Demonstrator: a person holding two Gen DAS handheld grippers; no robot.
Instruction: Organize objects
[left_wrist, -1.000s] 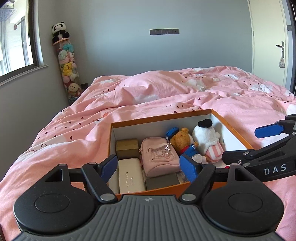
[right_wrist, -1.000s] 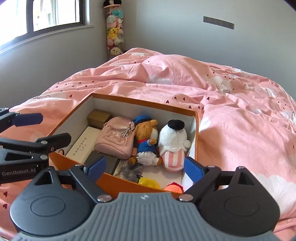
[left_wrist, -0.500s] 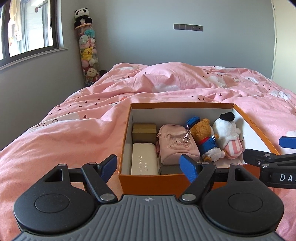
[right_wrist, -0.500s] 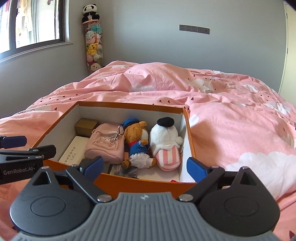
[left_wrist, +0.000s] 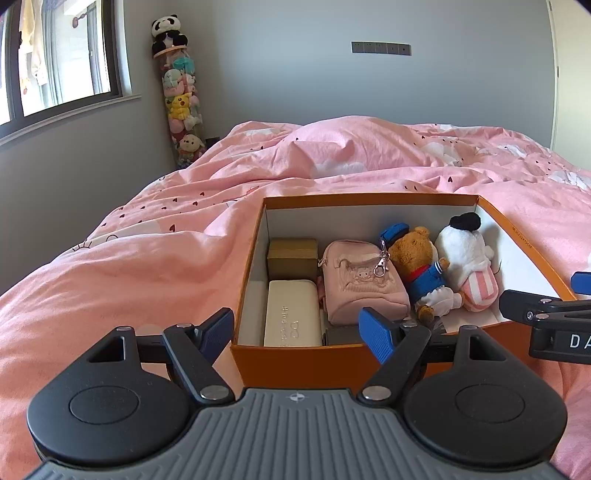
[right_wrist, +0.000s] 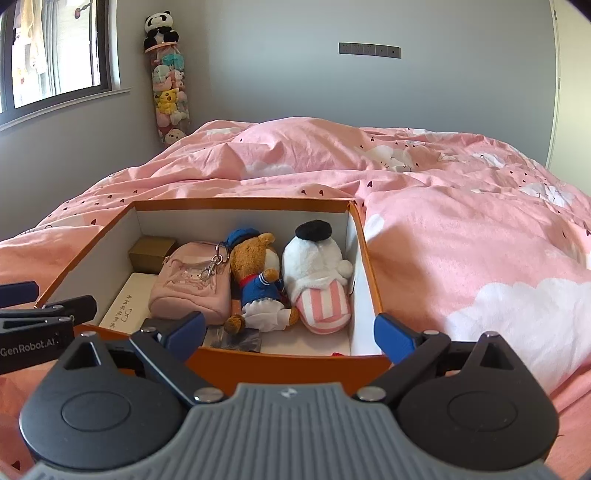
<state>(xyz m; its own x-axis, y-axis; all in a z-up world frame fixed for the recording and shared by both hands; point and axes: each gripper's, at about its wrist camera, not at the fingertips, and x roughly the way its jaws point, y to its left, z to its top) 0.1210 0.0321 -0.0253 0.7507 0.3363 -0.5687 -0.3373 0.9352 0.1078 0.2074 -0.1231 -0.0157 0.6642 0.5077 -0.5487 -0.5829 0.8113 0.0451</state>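
Both the left hand-held gripper and the right hand-held gripper hang wide and empty at the near wall of the orange box on the bed. The pouch, bear and cases already sit inside; little seems left.

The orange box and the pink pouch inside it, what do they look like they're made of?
Orange box: likely cardboard, matte, with thin straight walls that are white inside. Pink pouch: probably soft faux leather or vinyl, with a slight sheen, an embossed front and a metal clasp.

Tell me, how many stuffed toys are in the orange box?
2: a bear in blue in the middle, and a white striped toy by the box's right wall. Others may hide underneath.
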